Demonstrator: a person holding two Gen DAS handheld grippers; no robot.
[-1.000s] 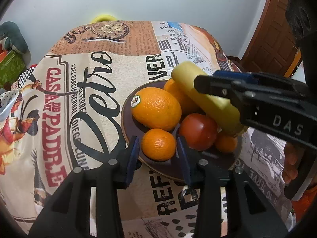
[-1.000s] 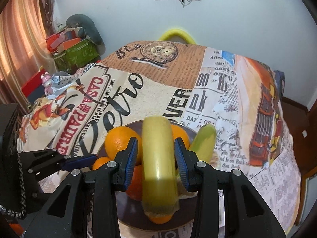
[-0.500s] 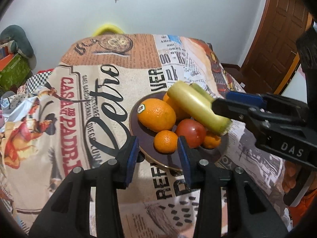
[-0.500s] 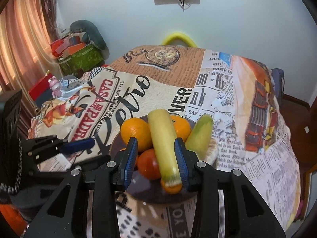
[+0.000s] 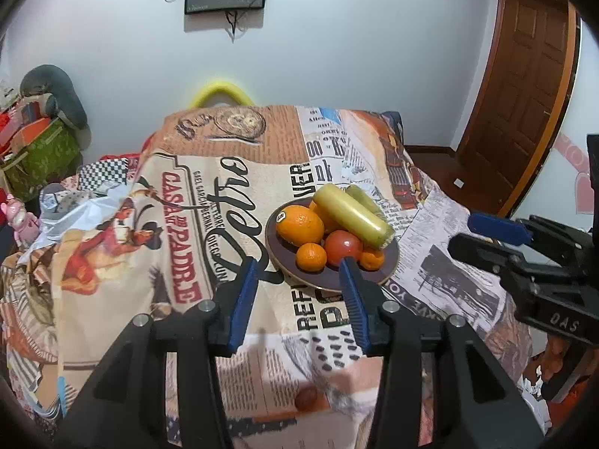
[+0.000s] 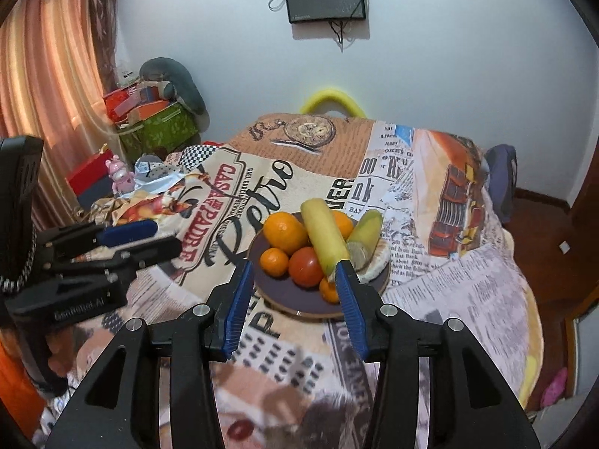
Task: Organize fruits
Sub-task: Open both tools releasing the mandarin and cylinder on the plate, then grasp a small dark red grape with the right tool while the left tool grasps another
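A dark plate (image 5: 389,269) (image 6: 299,301) on the printed tablecloth holds a large orange (image 5: 299,225) (image 6: 285,232), a small mandarin (image 5: 311,256) (image 6: 274,262), a tomato (image 5: 343,247) (image 6: 306,266), a yellow banana-like fruit (image 5: 351,215) (image 6: 325,237) lying on top, and a greenish one (image 6: 368,226) beside it. My left gripper (image 5: 299,286) is open and empty, in front of the plate. My right gripper (image 6: 294,290) is open and empty, just short of the plate; it also shows in the left wrist view (image 5: 490,235).
The cloth-covered table (image 5: 187,224) falls away at its left and right edges. Boxes and toys (image 6: 149,127) pile up at the left by a curtain. A yellow chair back (image 6: 333,99) stands behind the table. A wooden door (image 5: 524,86) is at the right.
My right gripper let go of the yellow fruit, which now lies on the plate's pile, and pulled back. My left gripper also drew back and up from the plate.
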